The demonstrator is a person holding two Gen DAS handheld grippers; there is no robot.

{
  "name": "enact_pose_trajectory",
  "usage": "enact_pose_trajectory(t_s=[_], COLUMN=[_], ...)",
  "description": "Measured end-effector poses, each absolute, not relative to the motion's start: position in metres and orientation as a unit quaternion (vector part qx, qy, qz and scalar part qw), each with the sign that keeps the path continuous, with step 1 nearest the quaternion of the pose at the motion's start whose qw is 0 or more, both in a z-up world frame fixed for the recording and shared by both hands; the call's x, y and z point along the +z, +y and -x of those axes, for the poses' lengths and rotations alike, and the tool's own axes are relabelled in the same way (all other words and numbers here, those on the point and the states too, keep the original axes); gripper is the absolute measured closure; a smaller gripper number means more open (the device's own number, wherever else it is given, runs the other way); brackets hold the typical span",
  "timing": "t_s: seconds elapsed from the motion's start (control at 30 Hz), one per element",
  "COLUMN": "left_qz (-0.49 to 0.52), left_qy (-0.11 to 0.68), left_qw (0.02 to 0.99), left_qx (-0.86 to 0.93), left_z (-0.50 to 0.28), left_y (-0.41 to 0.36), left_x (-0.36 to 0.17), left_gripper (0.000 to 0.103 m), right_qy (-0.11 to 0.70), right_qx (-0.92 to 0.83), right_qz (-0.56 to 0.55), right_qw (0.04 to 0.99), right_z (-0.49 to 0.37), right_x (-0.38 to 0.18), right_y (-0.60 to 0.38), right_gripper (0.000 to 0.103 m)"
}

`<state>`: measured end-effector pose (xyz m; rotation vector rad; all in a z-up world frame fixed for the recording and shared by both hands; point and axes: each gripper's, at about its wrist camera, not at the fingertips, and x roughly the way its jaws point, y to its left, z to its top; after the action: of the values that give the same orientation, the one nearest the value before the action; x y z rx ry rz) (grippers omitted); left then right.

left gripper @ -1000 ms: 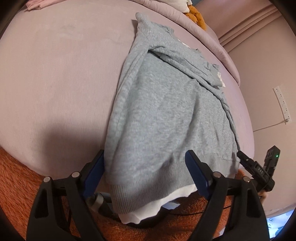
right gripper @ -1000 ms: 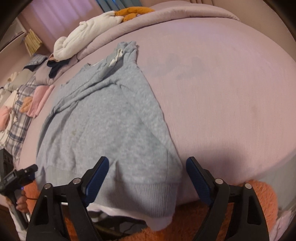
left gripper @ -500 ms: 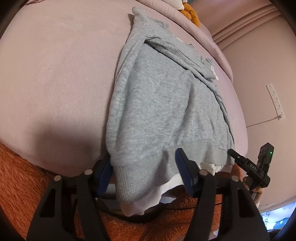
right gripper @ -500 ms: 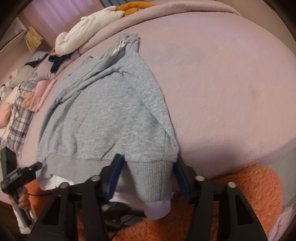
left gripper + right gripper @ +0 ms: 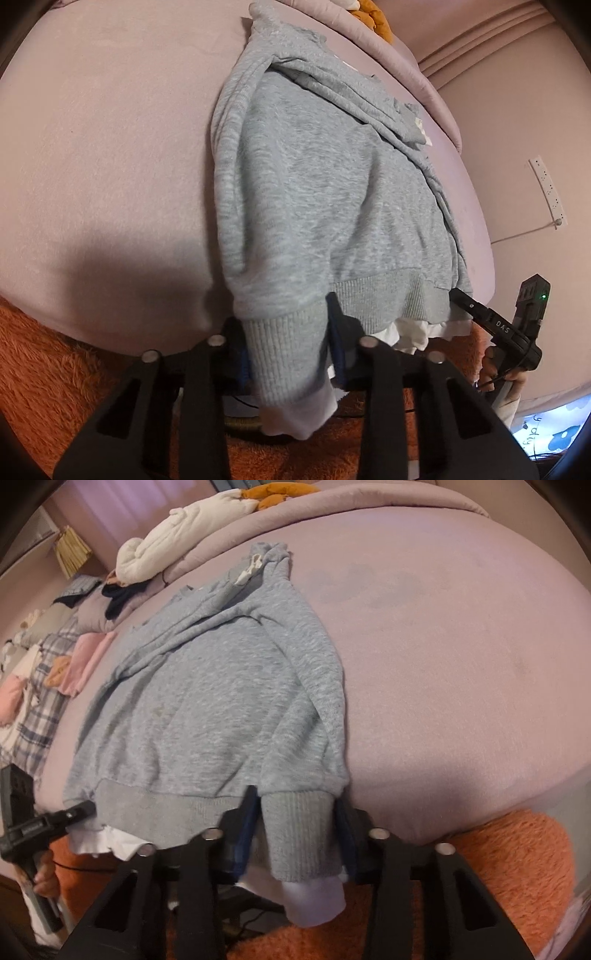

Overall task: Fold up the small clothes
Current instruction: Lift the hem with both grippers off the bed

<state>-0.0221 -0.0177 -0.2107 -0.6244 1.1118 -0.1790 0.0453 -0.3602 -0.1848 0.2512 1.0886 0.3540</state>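
Pink bed [image 5: 92, 147], sweater [image 5: 314, 192] lengthwise away

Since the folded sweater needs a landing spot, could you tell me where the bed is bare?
Bare bedspread lies on the right gripper's side of the sweater, up to the pillow ridge. The other side is crowded: a clothes pile borders it.
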Motion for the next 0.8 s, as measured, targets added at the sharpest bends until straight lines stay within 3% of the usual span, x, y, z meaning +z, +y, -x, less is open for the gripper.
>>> enact_pose_trajectory(t_s=[0.03,0.13,0.8], left_qz=[0.294,0.286,0.231], left_qy=[0.517,0.516,0.384], left_qw=[0.799,0.803,0.892], left_qx=[-0.085,-0.079,-0.056], left_z=[0.023,0.024,0.039], left_y=[-0.019,-0.022,-0.033], left_x=[-0.209,-0.203,-0.086], left_gripper=[0.078,0.081,0.084], right_qy=[0.516,0.511,0.345], right_qx=[0.174,0.171,0.256], right_qz=[-0.126,-0.116,-0.19], right_qw=[0.829,0.834,0.883], right_z=[-0.046,-0.045,-0.023], right_x=[-0.185,-0.179,-0.08], right_y=[-0.359,-0.354,-0.363], right_gripper=[0.078,0.079,0.081])
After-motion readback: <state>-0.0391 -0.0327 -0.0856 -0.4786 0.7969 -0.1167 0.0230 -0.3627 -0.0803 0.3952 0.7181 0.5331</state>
